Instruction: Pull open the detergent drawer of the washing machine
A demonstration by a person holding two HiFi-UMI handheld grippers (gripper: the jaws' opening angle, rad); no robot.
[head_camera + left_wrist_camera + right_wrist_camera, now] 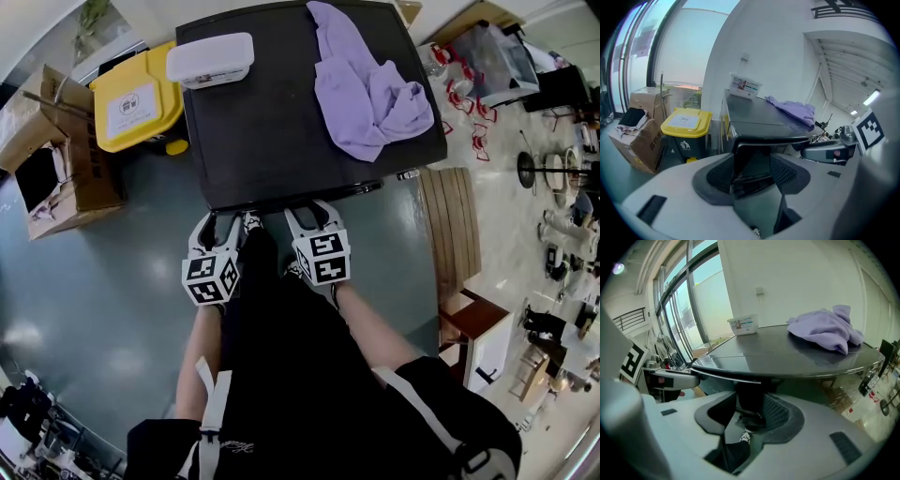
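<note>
The washing machine (281, 122) is a black box seen from above. Its front edge runs just past both grippers. My left gripper (219, 223) reaches under the left part of that edge, my right gripper (312, 214) under the middle. In the left gripper view the dark drawer front (752, 164) fills the gap of the left gripper (753, 171), whose jaws stand apart. In the right gripper view the right gripper (749, 411) is spread around a dark part of the front panel (750, 399) under the lid's lip. I see no pad pressing on either.
A purple cloth (366, 89) and a white lidded box (210, 58) lie on the machine's top. A yellow-lidded bin (141, 101) and cardboard boxes (56, 159) stand to the left. Wooden furniture (455, 234) stands to the right. The person's legs are right behind the grippers.
</note>
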